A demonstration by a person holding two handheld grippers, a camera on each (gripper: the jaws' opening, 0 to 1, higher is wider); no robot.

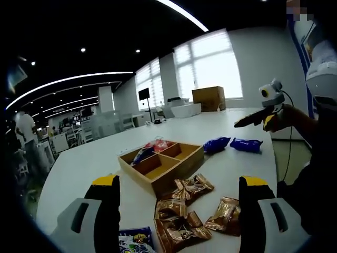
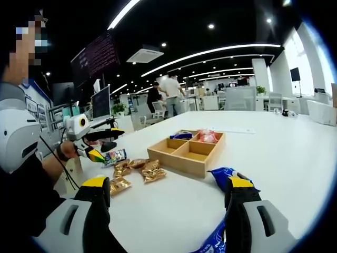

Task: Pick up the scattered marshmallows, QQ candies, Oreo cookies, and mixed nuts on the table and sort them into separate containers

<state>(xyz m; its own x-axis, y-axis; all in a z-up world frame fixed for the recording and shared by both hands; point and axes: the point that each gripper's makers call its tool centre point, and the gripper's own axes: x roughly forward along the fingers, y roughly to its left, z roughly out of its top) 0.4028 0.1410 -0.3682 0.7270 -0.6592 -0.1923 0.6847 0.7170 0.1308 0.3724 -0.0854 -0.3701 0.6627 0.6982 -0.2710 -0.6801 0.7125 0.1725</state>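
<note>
A: Checking both tools: what is their state?

B: The left gripper [image 1: 178, 196] hovers above the table [image 1: 95, 158] with jaws spread wide, nothing between them. The right gripper [image 2: 169, 196] is likewise spread, empty, raised over the table's near edge.

A: Where are the task items?

B: The wooden tray [image 1: 163, 163], divided into four compartments, sits near the table's middle. One compartment holds a blue packet [image 2: 181, 136], the adjacent one a red-and-clear packet [image 2: 207, 136]; the two nearer the right gripper view are empty. Brown packets [image 1: 181, 213] lie scattered just beside the tray, towards the left gripper. Two blue packets [image 1: 231, 144] rest beyond the tray, near the table's edge. A colourful packet [image 1: 134, 242] lies below the left gripper.
</note>
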